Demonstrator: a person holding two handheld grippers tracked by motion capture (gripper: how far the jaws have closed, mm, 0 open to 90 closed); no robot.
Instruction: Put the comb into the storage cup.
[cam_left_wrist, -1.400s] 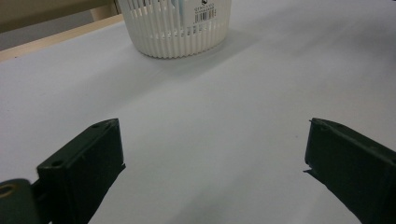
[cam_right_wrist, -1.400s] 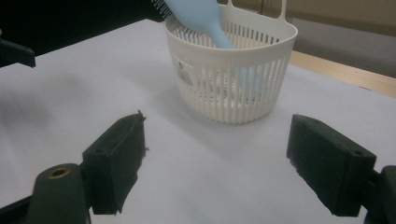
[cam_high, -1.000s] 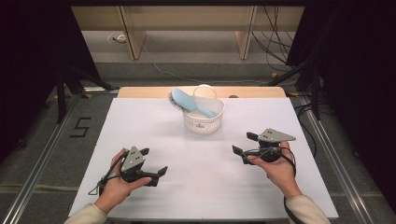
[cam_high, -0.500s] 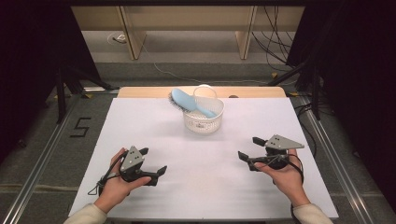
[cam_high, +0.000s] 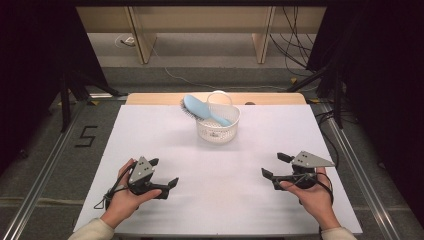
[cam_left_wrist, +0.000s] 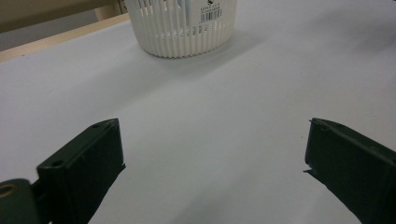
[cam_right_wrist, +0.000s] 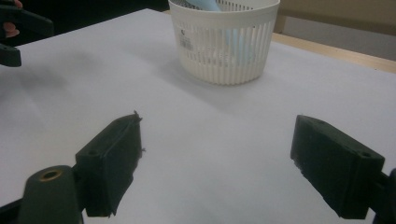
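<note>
The white basket (cam_high: 217, 127) sits far back on the tabletop (cam_high: 225, 200), a blue brush (cam_high: 205, 111) leaning inside; left gripper (cam_high: 162, 175) and right gripper (cam_high: 272, 166) rest near the front edge, jaws apart, empty, seemingly parked clear of it.

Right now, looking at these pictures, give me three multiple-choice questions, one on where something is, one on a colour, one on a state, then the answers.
1. Where does the white basket stand?
A. at the far middle of the white sheet
B. between the two hands at the near edge
C. on the floor

2. What colour is the hairbrush in the basket?
A. red
B. light blue
C. black

3. How do the jaws of the left gripper and right gripper stand?
A. both shut
B. left open, right shut
C. both open

Answers: 1 A, the high view shows it far from both hands on the sheet. 2 B, its back is pale blue. 3 C, each gripper view shows a wide gap with nothing between.
</note>
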